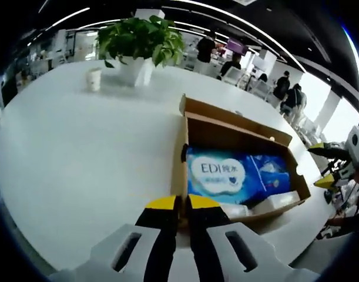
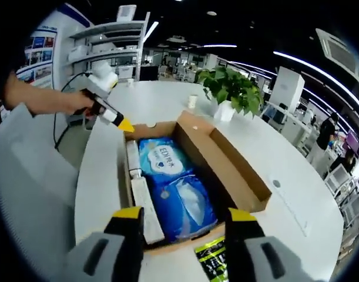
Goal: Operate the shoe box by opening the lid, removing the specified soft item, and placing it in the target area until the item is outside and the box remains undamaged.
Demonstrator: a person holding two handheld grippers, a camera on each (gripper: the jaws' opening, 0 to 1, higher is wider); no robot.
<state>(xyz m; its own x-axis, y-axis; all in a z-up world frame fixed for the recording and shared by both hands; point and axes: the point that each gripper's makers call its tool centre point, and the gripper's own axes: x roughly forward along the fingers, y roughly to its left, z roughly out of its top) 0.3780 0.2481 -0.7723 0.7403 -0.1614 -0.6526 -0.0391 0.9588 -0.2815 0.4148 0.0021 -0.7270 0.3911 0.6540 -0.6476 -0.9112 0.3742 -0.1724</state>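
Now, lines by item:
Shoe box (image 2: 194,170): open on the white table (image 1: 79,153), lid flap folded back.
Soft item: blue tissue pack (image 2: 173,185) lying inside the box, beside white packets (image 2: 141,200) along one wall.
Left gripper (image 1: 177,204): jaws pressed nearly together at the box's near corner; whether pinching cardboard, cannot tell.
Right gripper (image 2: 182,215): jaws spread wide, straddling the box's near end, holding nothing.
Potted plant (image 1: 141,44): well beyond the box.
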